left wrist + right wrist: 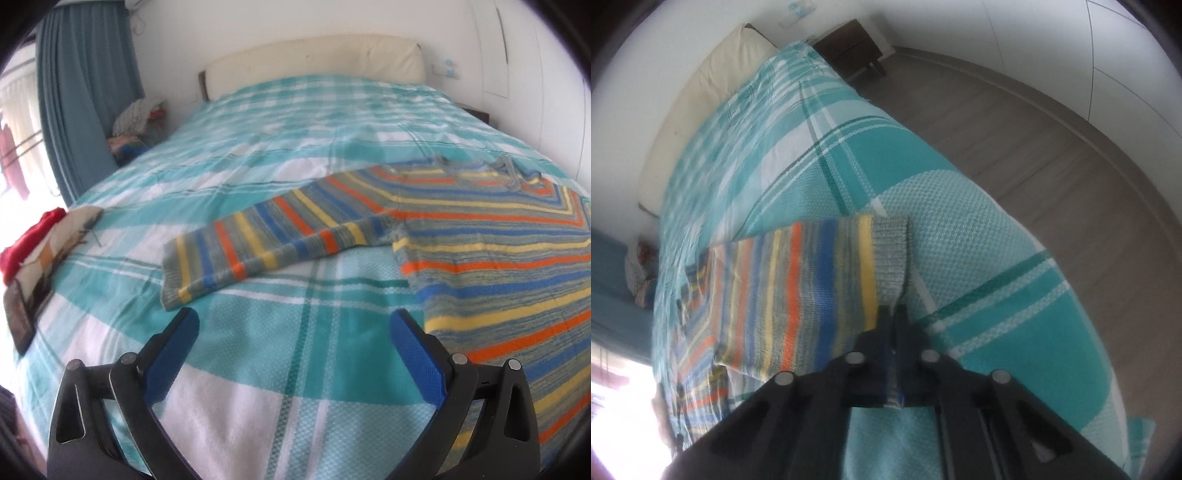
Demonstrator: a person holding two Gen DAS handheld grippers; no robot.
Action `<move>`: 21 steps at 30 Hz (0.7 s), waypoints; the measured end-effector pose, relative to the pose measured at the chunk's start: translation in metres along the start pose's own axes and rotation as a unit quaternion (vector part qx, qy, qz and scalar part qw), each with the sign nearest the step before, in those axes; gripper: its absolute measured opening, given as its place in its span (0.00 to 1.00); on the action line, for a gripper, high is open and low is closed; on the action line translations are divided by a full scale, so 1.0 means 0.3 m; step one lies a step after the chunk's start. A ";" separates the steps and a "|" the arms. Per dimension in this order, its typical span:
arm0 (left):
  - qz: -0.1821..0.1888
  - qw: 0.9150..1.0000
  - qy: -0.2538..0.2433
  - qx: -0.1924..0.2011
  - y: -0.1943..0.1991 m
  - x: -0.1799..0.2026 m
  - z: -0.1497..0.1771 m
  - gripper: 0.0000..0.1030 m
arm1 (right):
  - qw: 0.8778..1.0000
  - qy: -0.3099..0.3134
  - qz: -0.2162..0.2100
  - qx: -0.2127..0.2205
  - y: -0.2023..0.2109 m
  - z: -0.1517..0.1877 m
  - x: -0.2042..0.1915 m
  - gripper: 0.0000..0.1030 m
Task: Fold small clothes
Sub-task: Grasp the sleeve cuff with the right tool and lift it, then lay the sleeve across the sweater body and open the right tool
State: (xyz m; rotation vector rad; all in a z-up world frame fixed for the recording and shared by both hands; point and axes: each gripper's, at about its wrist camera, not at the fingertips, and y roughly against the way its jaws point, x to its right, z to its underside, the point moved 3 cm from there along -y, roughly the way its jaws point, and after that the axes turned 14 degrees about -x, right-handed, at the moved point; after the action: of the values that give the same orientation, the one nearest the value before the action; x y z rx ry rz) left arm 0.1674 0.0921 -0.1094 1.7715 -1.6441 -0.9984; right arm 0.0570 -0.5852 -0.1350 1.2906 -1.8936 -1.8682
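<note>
Blue pads line the left gripper (295,328), whose jaws stand spread wide with nothing between them, hovering over the teal-and-white checked bedspread (258,369). Just ahead of its left finger lies the cuff end of the striped sweater's sleeve (266,245), which stretches flat from there away to the right and slightly forward, its long axis running diagonally toward the body of the striped sweater (498,266), spread on the bed to the claw's right. That cuff is the near grab point for this hand: a short reach forward and a little left would put the open jaws over it.

The right gripper (892,314) has its jaws pressed together on the grey ribbed cuff of the other sleeve (890,251), which rises lifted ahead of the fingertips, the striped knit trailing off to the claw's left and down onto the bed. I judge a sleeve fold is underway here, with the left hand next in line for its own sleeve.

Only the left wrist view shows the whole garment laid out, plus a folded pile with something red (33,236) far to the left near the bed's edge. Only the right wrist view shows the pinch itself, the wooden floor (1052,147) and a dark nightstand (849,48) far ahead.
</note>
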 end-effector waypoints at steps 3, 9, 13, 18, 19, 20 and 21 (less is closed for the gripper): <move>-0.019 1.000 -0.008 0.005 0.003 -0.001 -0.005 1.00 | 0.997 0.055 0.000 0.052 0.139 0.000 -0.155 0.03; 0.012 0.999 0.031 -0.017 -0.017 -0.046 -0.028 1.00 | 0.974 0.207 -0.062 0.069 0.297 0.045 -0.704 0.03; -0.021 0.999 0.035 -0.012 -0.024 -0.073 -0.023 1.00 | 0.953 0.284 -0.107 0.027 0.209 0.129 -1.056 0.03; -0.015 0.998 0.051 -0.035 -0.064 -0.108 -0.017 1.00 | 0.930 0.319 -0.171 -0.067 -0.013 0.223 -1.315 0.18; -0.012 0.998 0.054 -0.038 -0.066 -0.113 -0.016 1.00 | 0.930 0.316 -0.175 -0.072 -0.039 0.238 -1.331 0.35; -0.010 0.998 0.057 -0.040 -0.068 -0.118 -0.017 1.00 | 0.929 0.315 -0.178 -0.069 -0.049 0.249 -1.341 0.45; -0.009 0.997 0.060 -0.040 -0.068 -0.124 -0.018 1.00 | 0.930 0.315 -0.180 -0.063 -0.051 0.256 -1.344 0.47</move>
State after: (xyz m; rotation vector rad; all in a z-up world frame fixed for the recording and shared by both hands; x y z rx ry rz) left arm 0.1844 0.1308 -0.1159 1.7613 -1.4958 -0.9342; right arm 0.2568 -0.2567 0.0097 1.9878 -1.2456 -1.4117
